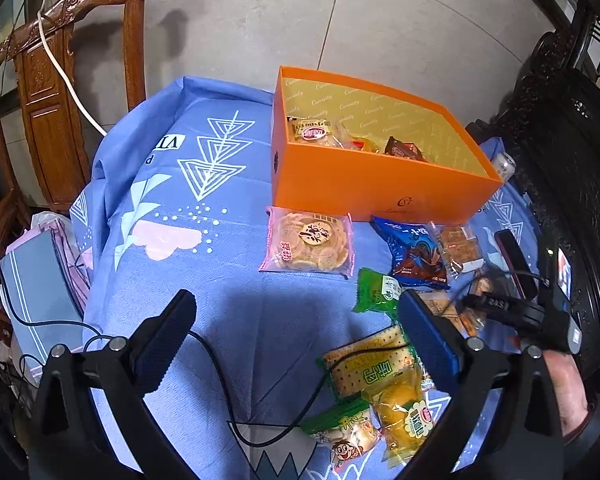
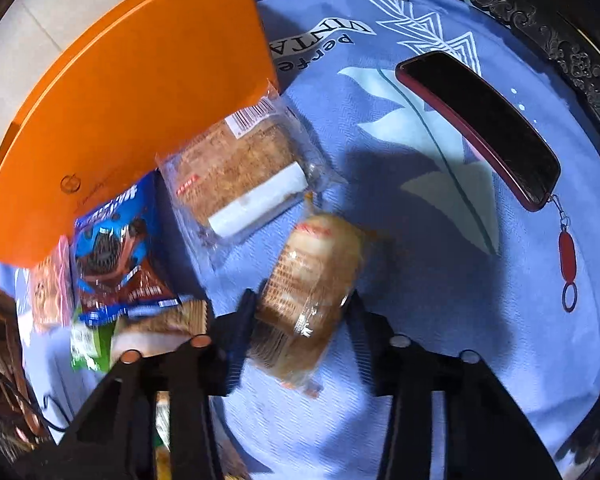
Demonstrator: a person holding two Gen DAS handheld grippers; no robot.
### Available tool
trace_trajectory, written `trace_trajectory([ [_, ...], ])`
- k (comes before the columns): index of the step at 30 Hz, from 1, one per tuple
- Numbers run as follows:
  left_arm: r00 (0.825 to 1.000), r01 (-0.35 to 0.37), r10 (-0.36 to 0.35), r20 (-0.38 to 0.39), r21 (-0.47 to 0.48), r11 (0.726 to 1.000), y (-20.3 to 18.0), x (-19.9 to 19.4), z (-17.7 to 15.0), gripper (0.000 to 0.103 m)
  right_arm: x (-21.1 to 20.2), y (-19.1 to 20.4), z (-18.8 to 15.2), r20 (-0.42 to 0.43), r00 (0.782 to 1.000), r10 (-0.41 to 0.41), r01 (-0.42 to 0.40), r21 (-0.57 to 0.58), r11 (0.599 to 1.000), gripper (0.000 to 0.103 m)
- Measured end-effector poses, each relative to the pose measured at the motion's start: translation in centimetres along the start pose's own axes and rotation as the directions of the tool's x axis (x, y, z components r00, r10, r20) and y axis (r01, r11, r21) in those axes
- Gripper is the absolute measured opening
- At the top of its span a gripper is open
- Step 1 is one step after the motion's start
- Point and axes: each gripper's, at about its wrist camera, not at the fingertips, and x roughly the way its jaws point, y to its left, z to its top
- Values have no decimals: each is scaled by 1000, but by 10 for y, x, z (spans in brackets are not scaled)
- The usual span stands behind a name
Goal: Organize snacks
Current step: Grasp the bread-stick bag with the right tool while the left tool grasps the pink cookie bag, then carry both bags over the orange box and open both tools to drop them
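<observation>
We have the right gripper point(image 2: 300, 316) closed on the tan snack packet point(image 2: 308, 276), the left gripper point(image 1: 296, 328) open and empty; next, lift it into the orange box point(image 2: 140, 92).

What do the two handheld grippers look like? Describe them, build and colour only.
Both grippers, left and right, have black angular frames with silver round rivets at the joints. The left fingers carry blue ribbed pads. A thin black cable trails beneath it.

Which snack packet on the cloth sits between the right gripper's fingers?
The tan clear-wrapped pastry roll, between the right gripper fingers. The flat brown cake packet and blue cookie packet lie beyond, toward the orange box.
</observation>
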Motion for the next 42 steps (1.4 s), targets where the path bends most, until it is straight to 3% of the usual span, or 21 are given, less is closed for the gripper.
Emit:
trace_trajectory([
  [9,1000,-16,16,-17,22,1000,-1,25,9,99,-48,-32,-31,104,993,61,-54,-70,996,36],
  [17,993,-5,9,-117,31,1000,-16,105,36,99,-96,-25,-43,183,973,140,-110,-164,980,36],
  [23,977,-68,80,-198,68,995,-30,162,43,99,-96,-14,-34,194,966,171,-130,-206,970,36],
  [30,967,-83,91,-238,43,996,-26,193,41,99,-98,1,-38,198,960,199,-144,-263,954,36],
  [35,977,-104,118,-175,86,991,-31,199,38,99,-99,8,-37,206,958,200,-136,-288,948,36],
  [42,985,-122,133,-107,99,988,-34,191,31,78,-99,6,-36,212,958,193,-129,-282,951,36],
])
